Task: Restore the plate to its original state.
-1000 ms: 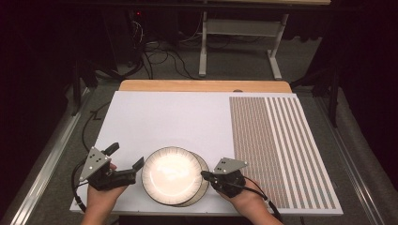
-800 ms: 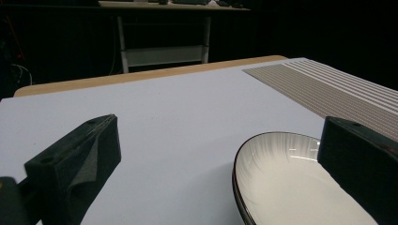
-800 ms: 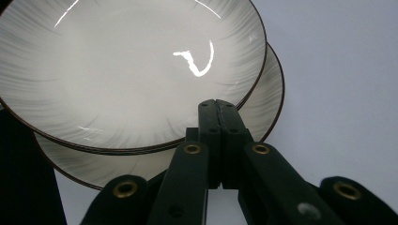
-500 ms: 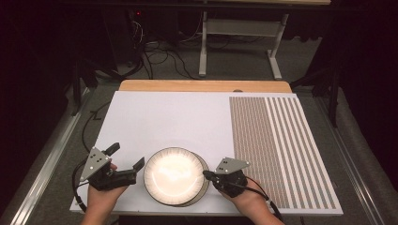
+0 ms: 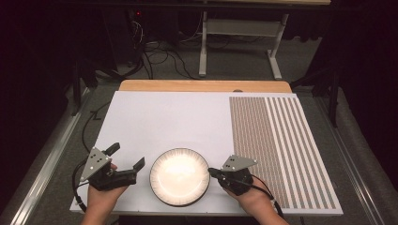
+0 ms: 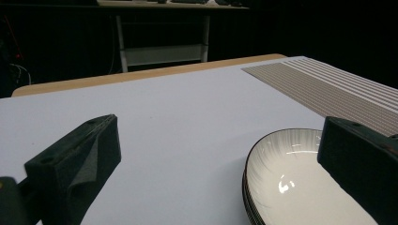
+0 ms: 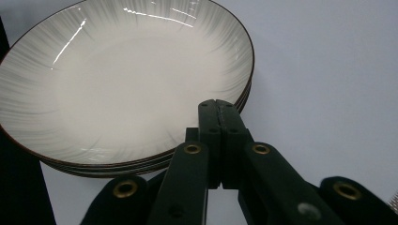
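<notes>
A stack of white plates point(image 5: 179, 176) with thin dark rims sits at the front middle of the white board point(image 5: 169, 117). My left gripper point(image 5: 126, 155) rests just left of the stack, jaws open and empty. In the left gripper view the plates point(image 6: 291, 173) lie behind its right jaw, with the left gripper point(image 6: 220, 140) spread wide over bare board. My right gripper point(image 5: 211, 171) is shut, its tips at the right rim of the stack. In the right gripper view the right gripper point(image 7: 219, 105) shows both jaws pressed together against the edge of the plates point(image 7: 117, 79), nothing between them.
A brown-and-white striped mat point(image 5: 277, 140) covers the right part of the board. A wooden strip point(image 5: 202, 86) runs along the far edge. Beyond it are white desk legs point(image 5: 202, 47) and cables point(image 5: 155, 56) on the dark floor. Metal rails flank the table.
The plates were fanned out, a lower one poking out to the right; now they sit lined up. My right gripper has edged left against the stack. The left gripper has stayed put.
</notes>
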